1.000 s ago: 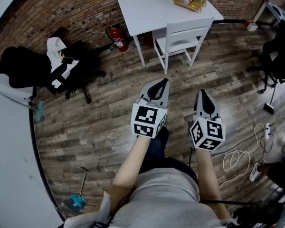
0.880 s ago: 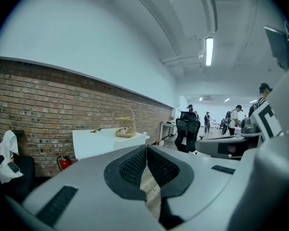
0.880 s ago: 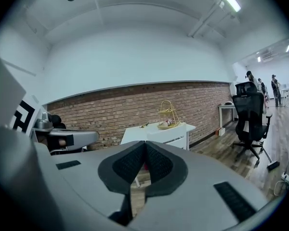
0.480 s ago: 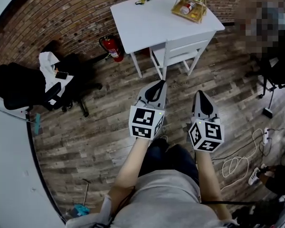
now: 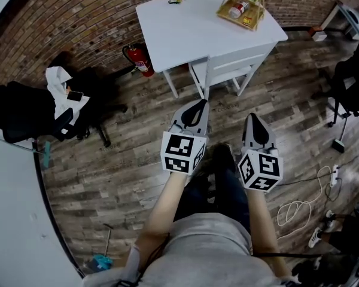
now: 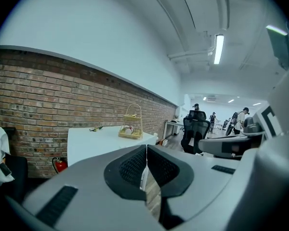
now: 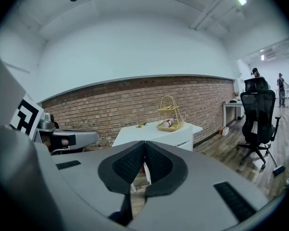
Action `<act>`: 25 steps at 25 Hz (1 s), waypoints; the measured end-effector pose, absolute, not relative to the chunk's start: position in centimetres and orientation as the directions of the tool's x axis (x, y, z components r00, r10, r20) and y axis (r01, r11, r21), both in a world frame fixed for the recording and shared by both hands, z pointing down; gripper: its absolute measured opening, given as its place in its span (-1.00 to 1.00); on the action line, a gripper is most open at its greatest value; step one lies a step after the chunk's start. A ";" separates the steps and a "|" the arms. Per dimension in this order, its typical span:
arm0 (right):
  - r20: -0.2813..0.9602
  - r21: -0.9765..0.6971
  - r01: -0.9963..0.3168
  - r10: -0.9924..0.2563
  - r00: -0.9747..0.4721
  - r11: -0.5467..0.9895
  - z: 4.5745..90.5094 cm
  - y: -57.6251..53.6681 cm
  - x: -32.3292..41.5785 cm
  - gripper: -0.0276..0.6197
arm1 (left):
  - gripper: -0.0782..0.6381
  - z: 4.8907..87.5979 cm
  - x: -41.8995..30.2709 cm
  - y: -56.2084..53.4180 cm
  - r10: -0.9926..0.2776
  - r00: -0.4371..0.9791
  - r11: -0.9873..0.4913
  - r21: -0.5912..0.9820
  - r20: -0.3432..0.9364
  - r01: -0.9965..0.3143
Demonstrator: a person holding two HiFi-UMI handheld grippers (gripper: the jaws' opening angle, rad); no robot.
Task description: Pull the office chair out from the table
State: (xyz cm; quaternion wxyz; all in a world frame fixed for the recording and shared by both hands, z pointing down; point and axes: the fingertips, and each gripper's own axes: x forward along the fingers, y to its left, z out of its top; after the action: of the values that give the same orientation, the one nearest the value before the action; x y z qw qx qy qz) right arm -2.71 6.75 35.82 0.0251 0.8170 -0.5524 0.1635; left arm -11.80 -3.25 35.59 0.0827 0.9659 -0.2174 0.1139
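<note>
Left gripper (image 5: 200, 105): my jaws are pressed together, holding nothing.
Right gripper (image 5: 252, 119): the same, closed and empty, level with the left.
Chair (image 5: 234, 57): white, tucked under the table (image 5: 191, 23), ahead of both grippers, untouched.
Doing it well: I should step closer, open wide, clamp the backrest top, and pull straight back.

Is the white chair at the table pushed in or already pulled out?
Pushed in. The chair stands with its backrest right at the table edge, its seat partly under the top.
</note>
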 end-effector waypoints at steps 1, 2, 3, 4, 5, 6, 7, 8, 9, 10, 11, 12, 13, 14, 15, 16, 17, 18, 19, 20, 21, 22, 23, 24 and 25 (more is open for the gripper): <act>0.296 -0.142 -0.911 -0.895 0.333 -0.386 35.9 6.3 -2.1 -0.87 | -0.73 35.7 -11.2 -3.7 -0.403 0.878 -0.891 0.109 0.258 -0.441; 0.296 -0.143 -0.913 -0.897 0.330 -0.383 36.0 5.7 -1.4 -0.87 | -0.73 35.9 -10.6 -4.2 -0.406 0.876 -0.890 0.108 0.260 -0.444; 0.295 -0.144 -0.914 -0.898 0.326 -0.379 36.1 5.1 -0.7 -0.87 | -0.73 36.0 -10.0 -4.7 -0.409 0.874 -0.888 0.107 0.262 -0.448; 0.295 -0.144 -0.916 -0.900 0.322 -0.375 36.1 4.4 0.1 -0.87 | -0.73 36.1 -9.3 -5.3 -0.414 0.872 -0.885 0.106 0.264 -0.452; 0.294 -0.145 -0.917 -0.901 0.318 -0.371 36.2 3.8 0.9 -0.87 | -0.73 36.2 -8.6 -6.0 -0.418 0.869 -0.883 0.106 0.265 -0.457; 0.293 -0.146 -0.918 -0.903 0.315 -0.368 36.2 3.1 1.7 -0.87 | -0.73 36.3 -7.9 -6.6 -0.422 0.867 -0.881 0.107 0.267 -0.461; 0.291 -0.146 -0.919 -0.904 0.314 -0.366 36.1 2.5 2.6 -0.87 | -0.73 36.3 -7.0 -7.2 -0.424 0.865 -0.879 0.107 0.268 -0.464; 0.289 -0.147 -0.919 -0.905 0.313 -0.365 36.0 1.9 3.7 -0.87 | -0.73 36.2 -6.1 -7.8 -0.425 0.865 -0.879 0.107 0.266 -0.465; 0.287 -0.148 -0.920 -0.906 0.312 -0.364 35.9 1.2 4.8 -0.87 | -0.73 36.0 -5.1 -8.4 -0.426 0.865 -0.879 0.106 0.264 -0.465; 0.285 -0.148 -0.920 -0.907 0.311 -0.362 35.8 0.6 5.9 -0.87 | -0.73 35.8 -4.0 -9.0 -0.428 0.865 -0.879 0.103 0.261 -0.466; 0.285 -0.147 -0.921 -0.908 0.308 -0.359 35.7 -0.1 7.0 -0.87 | -0.73 35.6 -3.0 -9.6 -0.432 0.864 -0.878 0.100 0.260 -0.469; 0.286 -0.147 -0.923 -0.909 0.305 -0.356 35.6 -0.7 8.0 -0.87 | -0.73 35.5 -2.0 -10.3 -0.436 0.862 -0.876 0.098 0.258 -0.473; 0.287 -0.146 -0.925 -0.910 0.299 -0.350 35.5 -1.4 9.0 -0.87 | -0.73 35.3 -1.1 -10.9 -0.443 0.859 -0.873 0.097 0.258 -0.479; 0.287 -0.145 -0.929 -0.913 0.291 -0.342 35.4 -2.0 10.0 -0.87 | -0.73 35.3 -0.3 -11.5 -0.449 0.855 -0.869 0.096 0.258 -0.486; 0.286 -0.144 -0.932 -0.915 0.283 -0.334 35.3 -2.8 10.9 -0.87 | -0.73 35.2 0.6 -12.2 -0.456 0.851 -0.865 0.097 0.259 -0.493; 0.285 -0.145 -0.934 -0.918 0.276 -0.326 35.2 -3.4 11.8 -0.87 | -0.73 35.2 1.5 -12.7 -0.462 0.848 -0.861 0.097 0.260 -0.499; 0.284 -0.146 -0.937 -0.920 0.269 -0.318 35.1 -4.1 12.7 -0.87 | -0.73 35.2 2.4 -13.2 -0.465 0.845 -0.859 0.097 0.262 -0.503; 0.283 -0.147 -0.939 -0.923 0.261 -0.311 35.0 -4.6 13.6 -0.87 | -0.73 35.2 3.3 -13.6 -0.468 0.843 -0.857 0.096 0.265 -0.506; 0.283 -0.146 -0.942 -0.925 0.253 -0.302 34.9 -5.1 14.4 -0.87 | -0.73 35.1 4.2 -14.0 -0.471 0.841 -0.856 0.094 0.267 -0.509; 0.283 -0.147 -0.945 -0.928 0.244 -0.293 34.8 -5.7 15.3 -0.87 | -0.73 35.1 5.1 -14.5 -0.475 0.838 -0.854 0.091 0.268 -0.513; 0.283 -0.148 -0.947 -0.930 0.236 -0.285 34.8 -6.2 16.0 -0.87 | -0.73 35.0 5.9 -14.9 -0.481 0.834 -0.851 0.087 0.269 -0.518; 0.283 -0.152 -0.948 -0.931 0.229 -0.279 34.8 -6.6 16.8 -0.87 | -0.73 34.9 6.6 -15.2 -0.487 0.831 -0.848 0.081 0.269 -0.524; 0.284 -0.156 -0.948 -0.932 0.225 -0.276 34.9 -7.0 17.6 -0.87 | -0.73 34.8 7.4 -15.6 -0.492 0.828 -0.846 0.076 0.270 -0.527; 0.285 -0.160 -0.948 -0.932 0.222 -0.274 35.0 -7.3 18.3 -0.87 | -0.73 34.8 8.1 -15.8 -0.493 0.827 -0.846 0.071 0.272 -0.528; 0.287 -0.164 -0.948 -0.932 0.219 -0.273 35.2 -7.6 18.9 -0.87 | -0.73 34.9 8.8 -16.0 -0.491 0.826 -0.848 0.067 0.275 -0.526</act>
State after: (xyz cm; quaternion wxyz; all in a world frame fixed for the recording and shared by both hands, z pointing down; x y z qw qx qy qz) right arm 18.94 -7.62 35.24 0.0234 0.7804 -0.6023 0.1661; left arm 8.81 -16.00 34.92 0.0703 0.9530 -0.2670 0.1247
